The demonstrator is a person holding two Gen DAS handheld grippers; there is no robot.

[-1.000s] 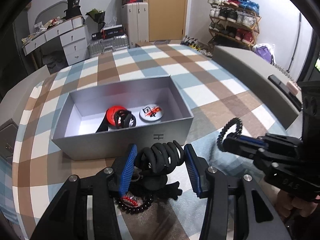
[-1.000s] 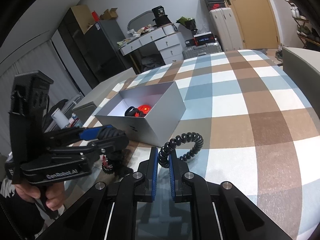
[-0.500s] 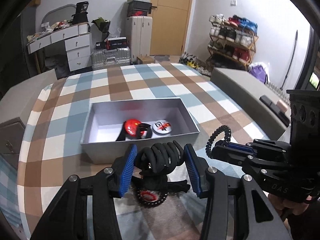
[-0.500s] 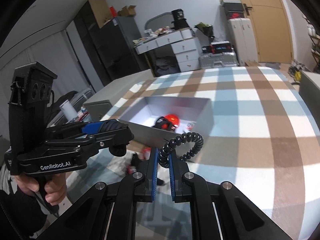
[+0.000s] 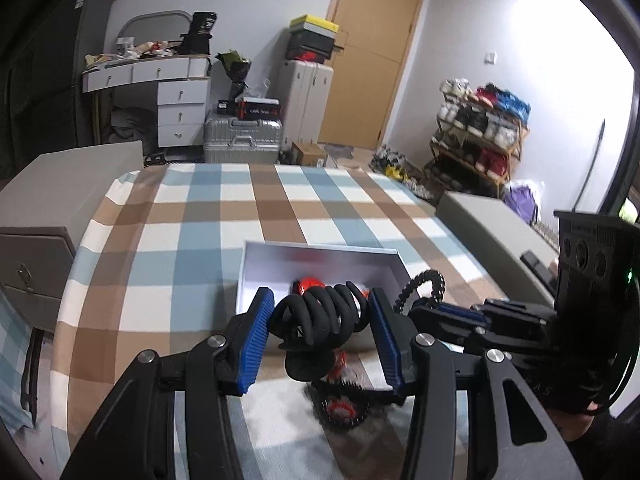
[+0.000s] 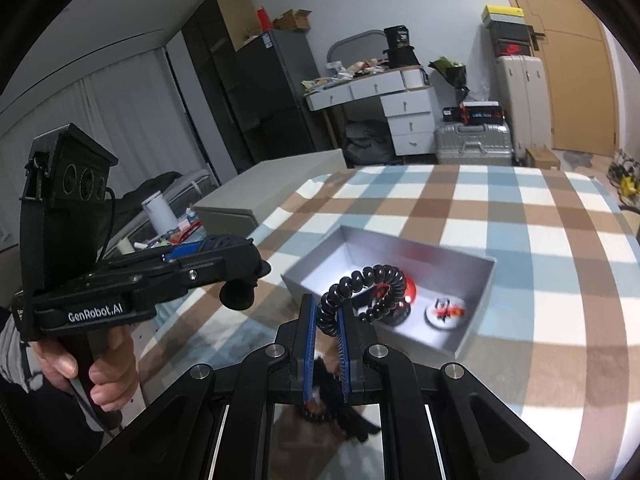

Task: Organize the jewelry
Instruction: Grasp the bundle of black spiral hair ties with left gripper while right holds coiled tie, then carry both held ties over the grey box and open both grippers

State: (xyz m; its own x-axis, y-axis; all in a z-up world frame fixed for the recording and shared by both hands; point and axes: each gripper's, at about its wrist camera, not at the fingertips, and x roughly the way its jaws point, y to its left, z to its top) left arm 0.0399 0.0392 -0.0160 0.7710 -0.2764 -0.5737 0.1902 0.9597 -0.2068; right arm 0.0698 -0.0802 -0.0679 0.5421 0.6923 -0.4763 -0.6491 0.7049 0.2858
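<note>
Both tongs were loaded and up in the air. The left tongs (image 5: 320, 322) pinched a thick black coil hair tie (image 5: 320, 316), and the right tongs (image 6: 325, 322) were squeezed on a thinner black spiral tie (image 6: 370, 288). The grey box (image 6: 472, 322) sat straight ahead and below on the checked table (image 6: 520, 208). I'd say the right one was closer to dropping in.

Background: checked cloth (image 5: 256, 208) on bench. Far: white desk (image 5: 160, 80) with clutter, silver case (image 5: 242, 140), white suitcase (image 5: 306, 100), wood door (image 5: 372, 60). Far right: shoe rack (image 5: 480, 132). Left: grey cabinet (image 5: 36, 256). Right-wrist view: dark wardrobe (image 6: 248, 92).
</note>
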